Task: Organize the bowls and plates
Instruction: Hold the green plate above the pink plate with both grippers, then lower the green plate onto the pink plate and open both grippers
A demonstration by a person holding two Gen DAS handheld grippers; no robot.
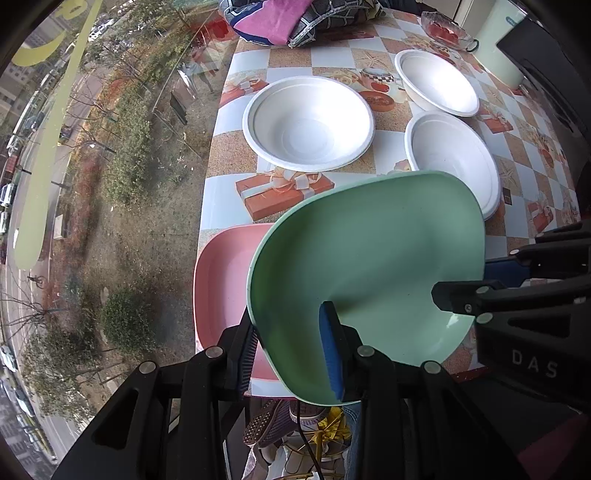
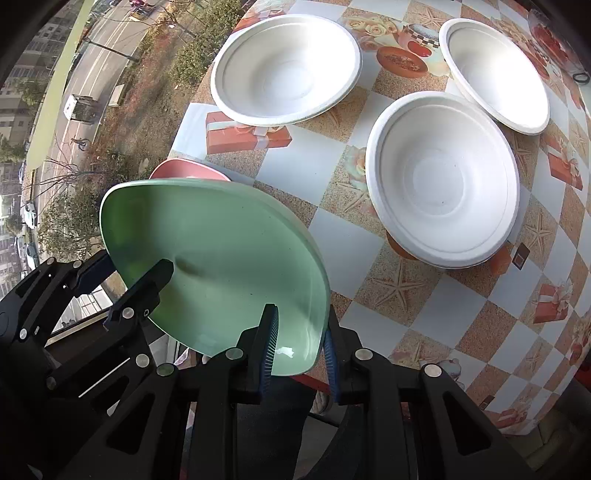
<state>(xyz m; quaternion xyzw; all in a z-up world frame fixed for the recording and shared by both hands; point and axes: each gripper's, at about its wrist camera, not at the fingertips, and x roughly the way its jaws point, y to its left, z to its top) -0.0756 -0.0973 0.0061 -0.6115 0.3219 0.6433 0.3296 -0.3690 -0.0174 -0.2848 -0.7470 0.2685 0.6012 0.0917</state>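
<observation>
A green plate [image 1: 369,266] is held tilted above the table's near left corner. My left gripper [image 1: 291,354] is shut on its near rim, and my right gripper [image 2: 299,343] is shut on its other rim; the plate also shows in the right wrist view [image 2: 218,254]. Each gripper shows in the other's view, the right one [image 1: 517,306] and the left one [image 2: 122,295]. A pink plate [image 1: 221,280] lies on the table beneath the green one, partly hidden. Three white bowls sit beyond: left [image 1: 308,123], middle [image 1: 452,162], far right [image 1: 437,83].
The table [image 2: 332,240] has a checkered cloth with gift-box prints and stands against a window at the left. Folded cloth [image 1: 280,18], a glass dish [image 1: 445,29] and a pale container [image 1: 498,44] are at the far end.
</observation>
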